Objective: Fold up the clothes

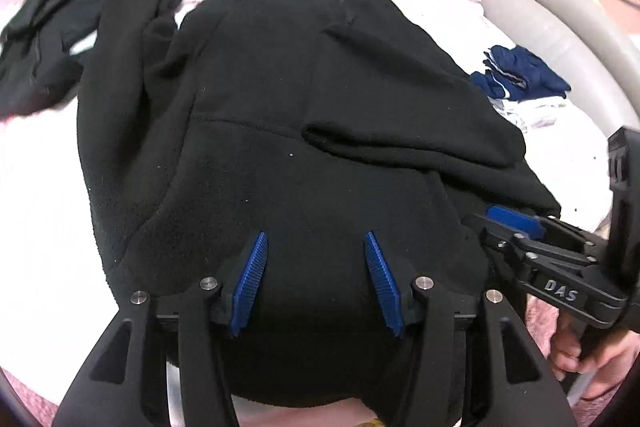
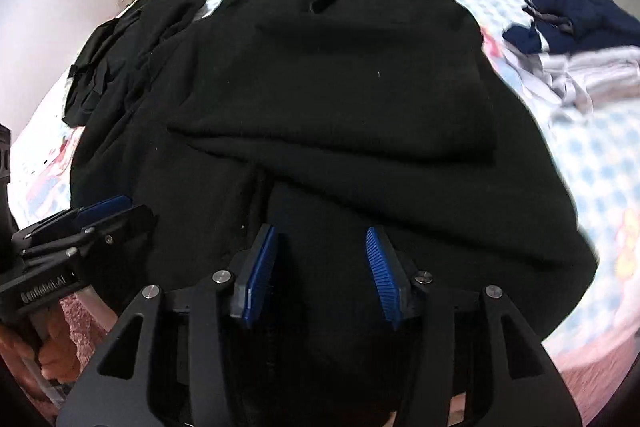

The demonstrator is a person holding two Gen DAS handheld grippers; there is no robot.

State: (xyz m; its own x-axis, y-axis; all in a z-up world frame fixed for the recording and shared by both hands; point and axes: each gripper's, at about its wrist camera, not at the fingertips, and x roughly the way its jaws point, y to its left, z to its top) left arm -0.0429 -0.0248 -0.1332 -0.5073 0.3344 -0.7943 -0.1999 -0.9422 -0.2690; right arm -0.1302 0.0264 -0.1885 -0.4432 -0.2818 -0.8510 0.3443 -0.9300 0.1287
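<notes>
Grippers first: the left gripper and right gripper both hang over the near hem of the black fleece, jaws spread with nothing pinched between the blue pads. Fleece lies flat on the patterned bedsheet, one sleeve folded across it. Beyond it, black trousers lie to its left and navy clothes to its right.

1 black fleece garment, 1 smaller black garment, 1 navy garment, 2 grippers
</notes>
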